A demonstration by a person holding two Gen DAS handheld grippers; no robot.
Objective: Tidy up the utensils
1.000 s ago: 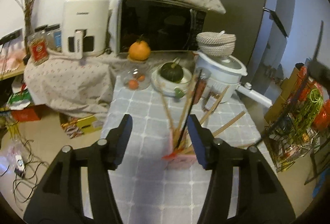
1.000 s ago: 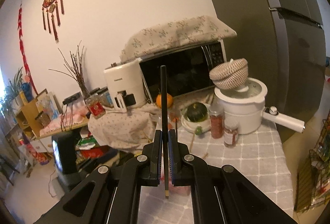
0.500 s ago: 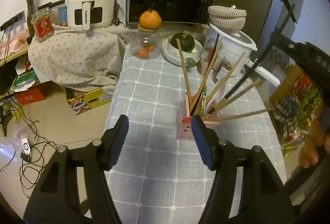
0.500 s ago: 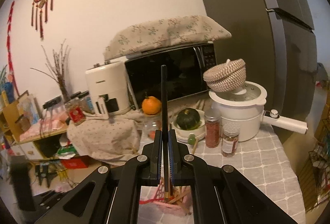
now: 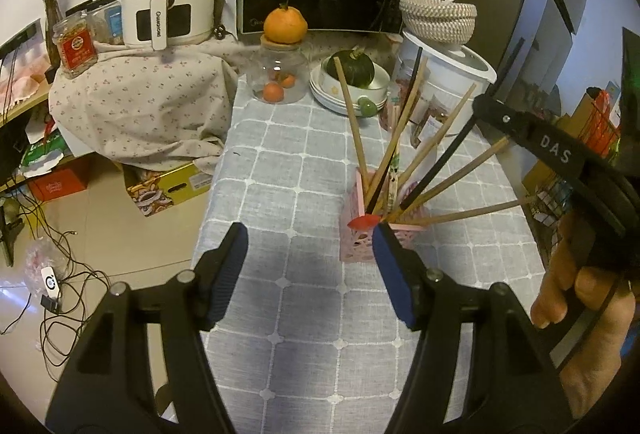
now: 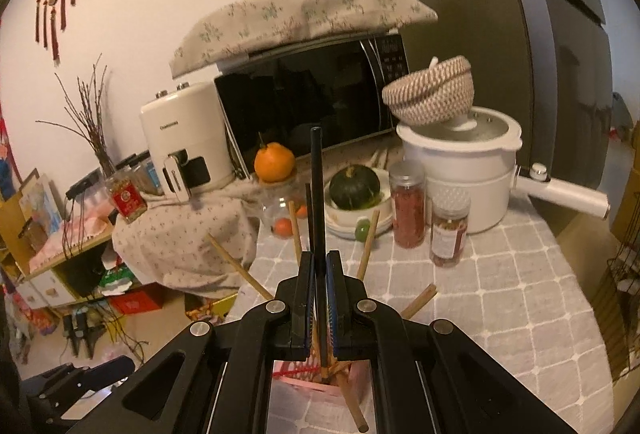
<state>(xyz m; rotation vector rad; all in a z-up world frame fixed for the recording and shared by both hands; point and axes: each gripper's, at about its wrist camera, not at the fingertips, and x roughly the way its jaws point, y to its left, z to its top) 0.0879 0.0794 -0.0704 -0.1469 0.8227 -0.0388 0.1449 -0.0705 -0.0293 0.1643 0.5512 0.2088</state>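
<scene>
Black chopstick (image 6: 318, 194): thin, stiff, light and prob. slick, so it's best pinched mid-shaft; it stands upright, lower end in the pink holder (image 5: 362, 238) w/ the wooden chopsticks (image 5: 416, 150). Right gripper (image 6: 319, 298) is clenched on it; left gripper (image 5: 310, 266) spread, empty, just beside the holder on the table (image 5: 288, 162).

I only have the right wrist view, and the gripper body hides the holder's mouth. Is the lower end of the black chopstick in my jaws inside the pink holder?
Observer: Yes. In the left wrist view the black chopstick slants down from the right gripper, and its lower end sits inside the pink holder among the wooden chopsticks.
Operator: Where is the left gripper?
Observer: The left gripper hovers over the tablecloth just in front of the holder, jaws open with nothing between them.
Operator: Any other black one in there?
Observer: Yes, a second black chopstick stands in the holder, leaning toward the white pot.
</scene>
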